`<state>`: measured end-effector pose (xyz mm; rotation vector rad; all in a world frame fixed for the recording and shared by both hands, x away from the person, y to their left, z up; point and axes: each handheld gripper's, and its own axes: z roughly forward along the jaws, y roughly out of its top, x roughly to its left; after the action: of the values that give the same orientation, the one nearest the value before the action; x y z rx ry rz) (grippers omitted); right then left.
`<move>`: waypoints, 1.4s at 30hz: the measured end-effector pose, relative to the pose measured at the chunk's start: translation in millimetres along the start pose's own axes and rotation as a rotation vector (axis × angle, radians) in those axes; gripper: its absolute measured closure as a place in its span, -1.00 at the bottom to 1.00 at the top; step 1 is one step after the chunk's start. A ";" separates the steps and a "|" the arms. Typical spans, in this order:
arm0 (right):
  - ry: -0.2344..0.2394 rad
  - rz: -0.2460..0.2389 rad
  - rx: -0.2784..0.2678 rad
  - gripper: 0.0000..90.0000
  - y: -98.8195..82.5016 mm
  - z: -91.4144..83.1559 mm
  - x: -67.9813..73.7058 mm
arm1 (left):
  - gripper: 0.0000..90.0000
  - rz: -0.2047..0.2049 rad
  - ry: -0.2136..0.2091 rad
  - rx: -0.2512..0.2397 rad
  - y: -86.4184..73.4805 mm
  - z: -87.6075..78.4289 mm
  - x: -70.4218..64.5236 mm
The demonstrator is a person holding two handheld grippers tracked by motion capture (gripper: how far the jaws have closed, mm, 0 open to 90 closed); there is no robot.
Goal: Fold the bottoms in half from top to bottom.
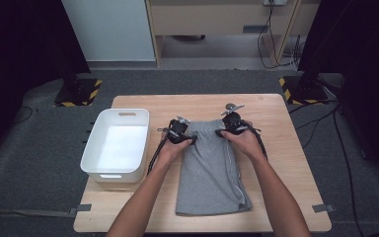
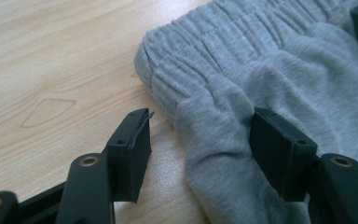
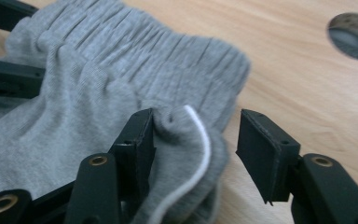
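A grey garment with a gathered elastic waistband [image 1: 210,165] lies flat on the wooden table [image 1: 276,163], waistband at the far end. My left gripper [image 1: 191,139] is at the waistband's left corner. In the left gripper view it [image 2: 200,135] stands open astride the fabric's edge [image 2: 223,116], one pad [image 2: 133,144] over bare wood, the other [image 2: 279,149] on the cloth. My right gripper [image 1: 220,132] is at the right corner. In its own view it [image 3: 196,135] is open around a fold with a white stripe [image 3: 204,140]; the right pad [image 3: 263,149] stands clear of the cloth.
A white plastic bin [image 1: 116,145] sits on the table's left part, close to my left hand. A round hole [image 3: 354,35] is in the tabletop beyond the right gripper. Bare wood lies right of the garment and behind it.
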<state>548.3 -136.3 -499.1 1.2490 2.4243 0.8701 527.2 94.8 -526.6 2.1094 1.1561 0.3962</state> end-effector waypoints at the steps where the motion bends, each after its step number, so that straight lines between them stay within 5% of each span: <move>1: 0.002 -0.004 0.001 -0.02 -0.7 1.3 0.4 | -0.14 0.001 0.000 0.000 -0.2 0.7 -0.2; 18: 0.041 0.057 0.017 -0.17 -10.4 17.7 0.3 | -0.05 0.020 -0.009 -0.008 -1.2 2.1 -3.3; 26: 0.059 0.036 0.020 -0.12 -10.0 18.8 5.0 | 0.07 0.024 -0.008 -0.017 -1.7 2.4 -6.8; 42: 0.096 0.026 0.047 0.62 -6.5 17.2 14.0 | 0.41 0.020 -0.010 -0.005 -1.8 -0.4 -8.8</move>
<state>544.4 -121.2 -516.2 1.2861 2.5217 0.9048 520.9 88.3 -527.0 2.1175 1.1282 0.3973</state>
